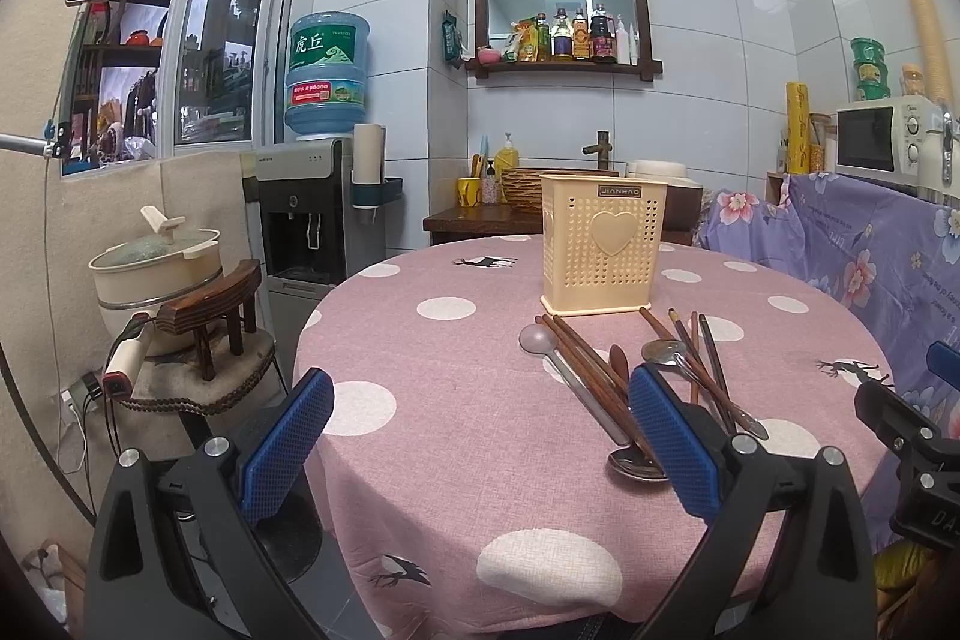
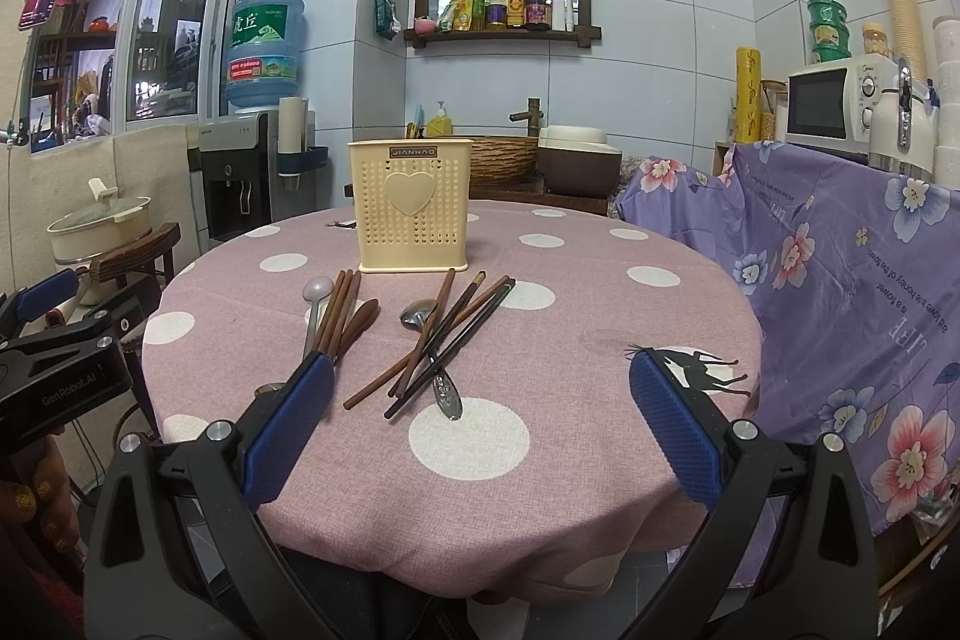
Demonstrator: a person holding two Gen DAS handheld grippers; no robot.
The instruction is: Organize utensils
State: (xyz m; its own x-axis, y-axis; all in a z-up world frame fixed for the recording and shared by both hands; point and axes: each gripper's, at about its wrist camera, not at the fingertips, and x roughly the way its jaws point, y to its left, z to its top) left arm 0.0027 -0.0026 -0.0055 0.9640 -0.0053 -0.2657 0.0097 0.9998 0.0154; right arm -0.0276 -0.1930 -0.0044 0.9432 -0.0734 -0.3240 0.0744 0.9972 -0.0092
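A cream perforated utensil holder (image 1: pixel 602 244) (image 2: pixel 409 214) with a heart stands upright at the far side of the round pink dotted table (image 1: pixel 456 448) (image 2: pixel 576 316). In front of it lie loose utensils: brown chopsticks (image 1: pixel 594 370) (image 2: pixel 339 310), a crossed pile of darker chopsticks (image 1: pixel 702 364) (image 2: pixel 456 334), a wooden spoon (image 2: pixel 360 319), metal spoons (image 1: pixel 660 351) (image 2: pixel 418 314) and a pale-bowled spoon (image 1: pixel 536 340) (image 2: pixel 317 290). My left gripper (image 1: pixel 480 436) is open and empty, near the table's front left edge. My right gripper (image 2: pixel 480 424) is open and empty, just short of the pile.
A wooden stool with a cushion (image 1: pixel 210 340) and a pot (image 1: pixel 156 268) stand left of the table. A floral purple cloth (image 2: pixel 840 268) covers furniture on the right, with a microwave (image 2: pixel 834 106) on top. A water dispenser (image 1: pixel 306 214) and a sink counter (image 1: pixel 516 214) are behind.
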